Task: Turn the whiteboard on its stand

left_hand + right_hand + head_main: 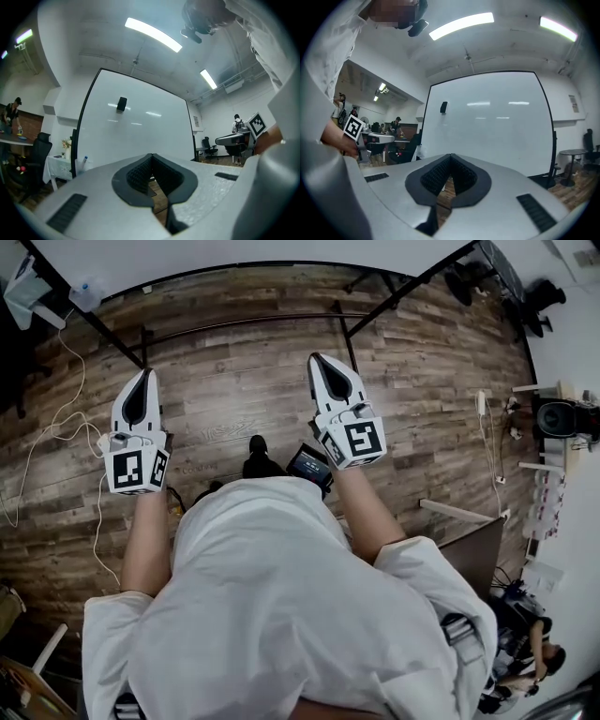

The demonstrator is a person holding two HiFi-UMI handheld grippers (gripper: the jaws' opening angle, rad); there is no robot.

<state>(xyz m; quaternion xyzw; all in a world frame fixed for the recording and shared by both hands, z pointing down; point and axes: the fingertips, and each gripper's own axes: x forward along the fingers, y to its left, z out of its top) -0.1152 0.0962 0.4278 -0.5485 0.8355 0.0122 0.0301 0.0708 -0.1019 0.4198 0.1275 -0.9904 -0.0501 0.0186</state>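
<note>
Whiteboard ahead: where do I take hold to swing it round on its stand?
Probably take the black side frame, coming in from that outer edge with one jaw on each face. The whiteboard stands upright and its wide face is flat, with nothing to pinch. The right tongs are shut and empty, so open them first.

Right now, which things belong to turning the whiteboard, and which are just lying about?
For the job: whiteboard, stand, left gripper and right gripper, both shut and empty.
Lying about: cable on the floor, chair.
</note>
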